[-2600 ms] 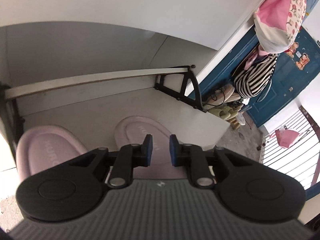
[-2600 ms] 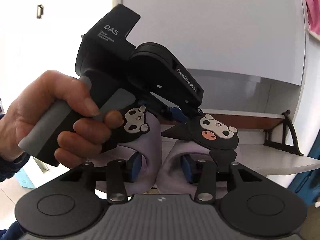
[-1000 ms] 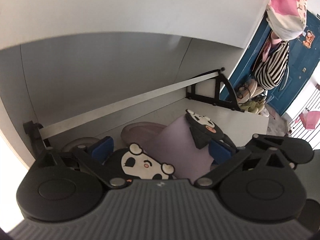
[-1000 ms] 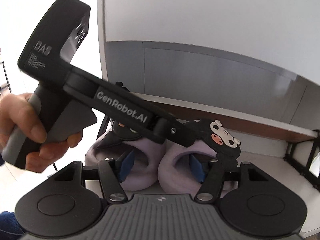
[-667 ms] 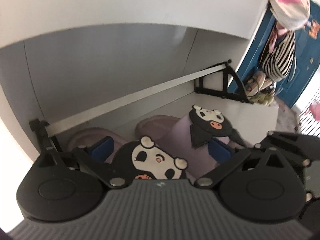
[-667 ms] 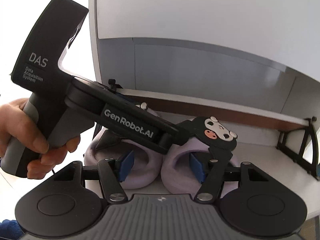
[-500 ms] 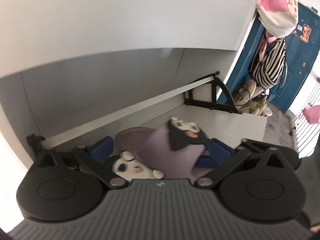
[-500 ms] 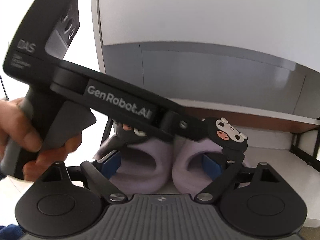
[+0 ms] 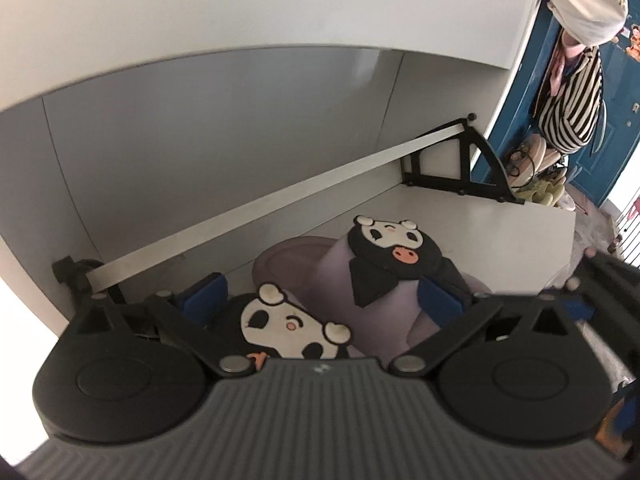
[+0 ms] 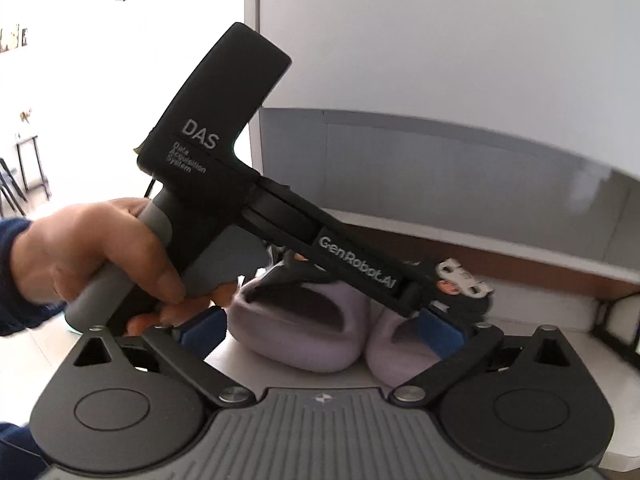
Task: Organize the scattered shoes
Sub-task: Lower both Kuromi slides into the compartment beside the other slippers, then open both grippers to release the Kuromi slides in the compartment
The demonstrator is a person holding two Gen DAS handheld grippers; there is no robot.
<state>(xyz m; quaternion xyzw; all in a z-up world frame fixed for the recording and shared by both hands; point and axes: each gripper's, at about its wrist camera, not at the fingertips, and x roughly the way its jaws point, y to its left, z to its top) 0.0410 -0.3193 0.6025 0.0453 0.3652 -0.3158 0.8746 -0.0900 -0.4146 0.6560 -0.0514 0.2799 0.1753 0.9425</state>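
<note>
Two lilac slippers with black-and-white cartoon badges stand side by side on the white shelf (image 9: 500,236). In the left wrist view my left gripper (image 9: 320,300) is open, its blue pads on either side of the pair: the left slipper (image 9: 292,328) is close under the camera, the right slipper (image 9: 380,276) just beyond. In the right wrist view my right gripper (image 10: 320,330) is open behind the heels of the left slipper (image 10: 296,332) and the right slipper (image 10: 400,356). The left gripper's black body (image 10: 248,196) reaches over them.
A white rail (image 9: 260,208) on black brackets (image 9: 460,164) runs along the shelf's back. A white cabinet panel (image 9: 240,12) hangs low overhead. To the right stand a blue door (image 9: 600,152), hanging clothes and more shoes (image 9: 536,184) on the floor.
Both grippers opened from a narrower set and now stand wide around the slipper pair. The left gripper moved in over the slippers; the pair stays on the shelf.
</note>
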